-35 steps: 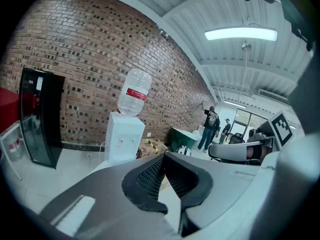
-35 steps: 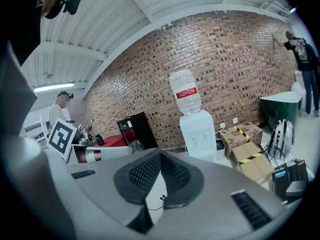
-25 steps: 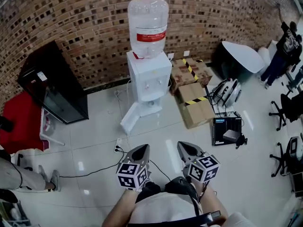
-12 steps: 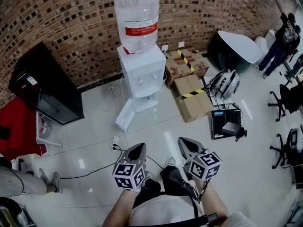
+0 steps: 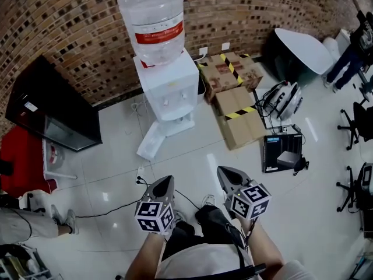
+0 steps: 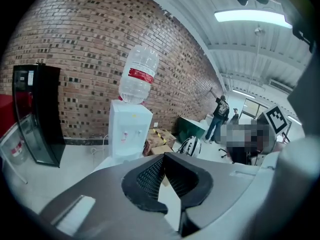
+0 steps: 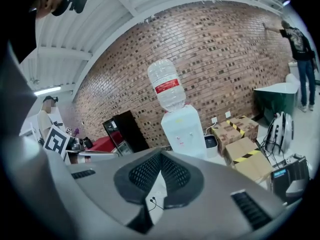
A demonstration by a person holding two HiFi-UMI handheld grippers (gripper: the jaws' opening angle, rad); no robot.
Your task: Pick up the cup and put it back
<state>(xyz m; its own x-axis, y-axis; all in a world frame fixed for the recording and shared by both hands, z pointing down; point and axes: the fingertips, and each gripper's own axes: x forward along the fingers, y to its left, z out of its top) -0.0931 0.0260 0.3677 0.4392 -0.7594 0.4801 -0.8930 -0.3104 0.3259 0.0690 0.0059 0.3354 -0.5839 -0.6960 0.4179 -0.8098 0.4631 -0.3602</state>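
The left hand-held gripper (image 5: 165, 182) is held low in front of the torso and points forward, away from the body. The left marker cube (image 5: 154, 216) sits just behind its jaws, toward the wrist. Its jaws are pressed together at the tips, with nothing between them. The right hand-held gripper (image 5: 225, 172) is level beside it, a clear gap apart, and the two lean slightly toward each other at the tips. The right marker cube (image 5: 250, 200) sits behind its jaws, which also meet and hold nothing. Both bare forearms (image 5: 145, 254) run back from the cubes to the body, elbows bent.
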